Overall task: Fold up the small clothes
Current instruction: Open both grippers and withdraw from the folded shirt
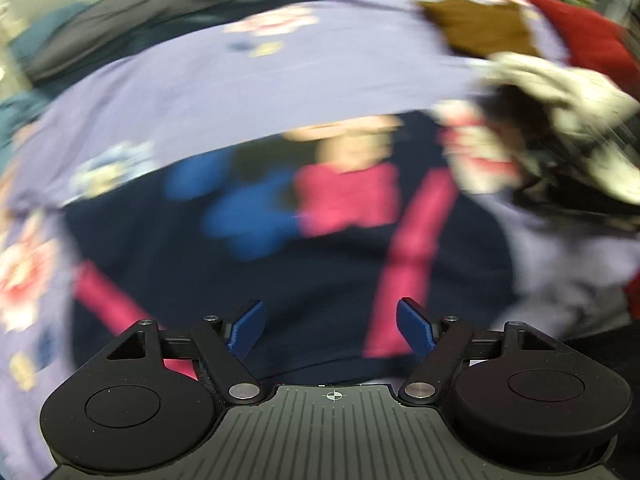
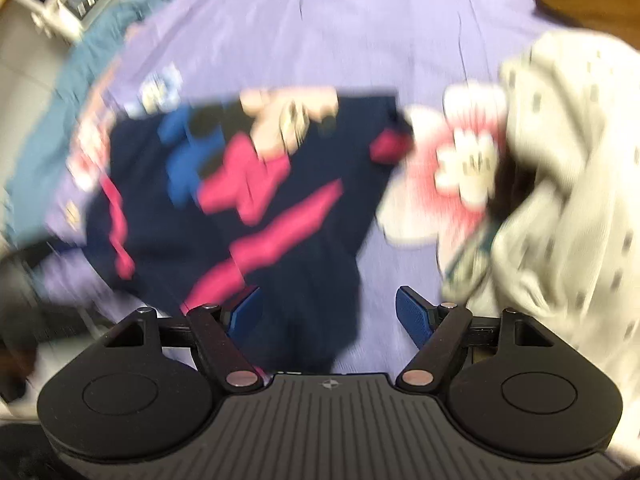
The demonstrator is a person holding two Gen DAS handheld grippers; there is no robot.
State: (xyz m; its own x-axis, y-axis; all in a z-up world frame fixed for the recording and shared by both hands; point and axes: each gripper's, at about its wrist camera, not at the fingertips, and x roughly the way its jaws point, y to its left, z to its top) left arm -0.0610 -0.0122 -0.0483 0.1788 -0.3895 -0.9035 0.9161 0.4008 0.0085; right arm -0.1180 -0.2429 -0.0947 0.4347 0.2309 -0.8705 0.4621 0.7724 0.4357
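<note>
A small navy garment [image 1: 280, 280] with pink stripes and a printed figure lies spread on a lavender floral sheet [image 1: 200, 92], directly ahead of both tongs. The left gripper [image 1: 330, 328] hangs over its lower part, jaws wide and holding nothing; the right gripper [image 2: 328, 316] is likewise wide and empty above a hanging edge. Both views are blurred. To their right, a cream dotted garment [image 2: 568, 200] sits heaped, probably awaiting its turn; flat placement suits folding.

garment: navy top [image 1: 320, 264] [image 2: 224, 216] | pink stripes, blue-and-pink print | spread flat on lavender floral sheet [image 1: 248, 80] [image 2: 360, 32] | both views blurred
</note>
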